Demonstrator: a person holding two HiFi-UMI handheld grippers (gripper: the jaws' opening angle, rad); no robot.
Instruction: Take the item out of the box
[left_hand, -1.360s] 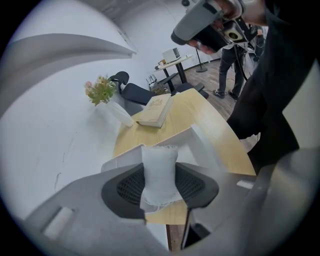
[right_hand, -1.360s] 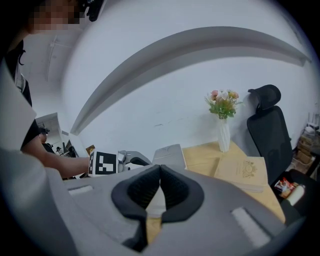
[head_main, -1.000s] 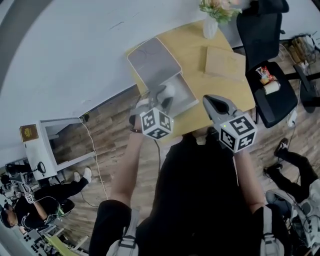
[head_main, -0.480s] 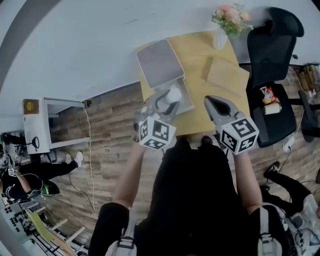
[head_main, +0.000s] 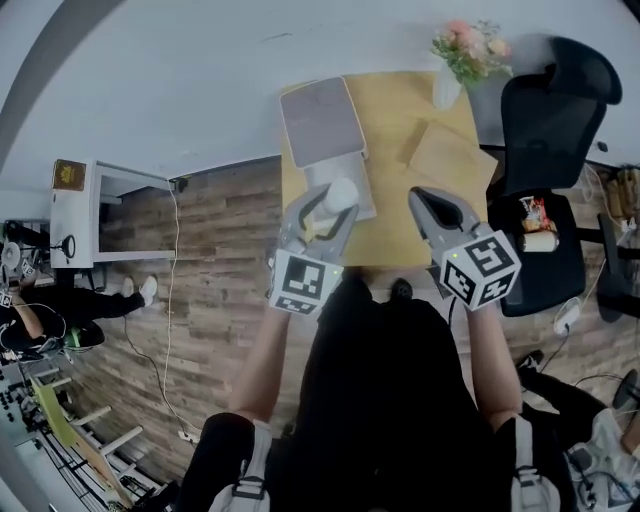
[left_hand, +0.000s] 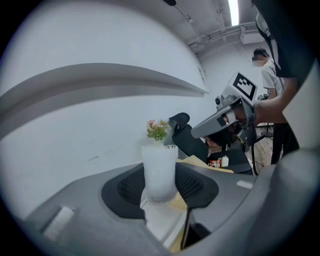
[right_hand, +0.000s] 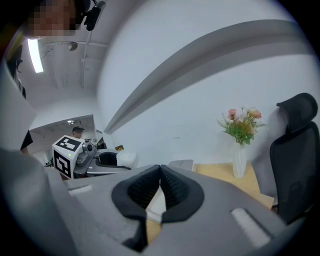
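A white foam-net-wrapped item (head_main: 340, 194) stands upright between the pads of my left gripper (head_main: 326, 206), which is shut on it. It hangs just over the front edge of the open white box (head_main: 366, 190), whose grey lid (head_main: 321, 120) lies folded back on the wooden table (head_main: 395, 110). In the left gripper view the item (left_hand: 159, 171) fills the gap of the left gripper (left_hand: 160, 186), with the box (left_hand: 162, 225) below. My right gripper (head_main: 433, 206) hovers to the right of the box, shut and empty; its pads meet in the right gripper view (right_hand: 159, 174).
A vase of flowers (head_main: 447, 86) and a flat brown packet (head_main: 449, 156) sit on the table's far right. A black office chair (head_main: 546, 120) with snack packets (head_main: 530, 214) stands to the right. A white cabinet (head_main: 120, 214) is at the left wall.
My left gripper has drawn the wrapped item up and toward the box's near edge. The head view has shifted, so the table sits further right. The right gripper has hardly moved.
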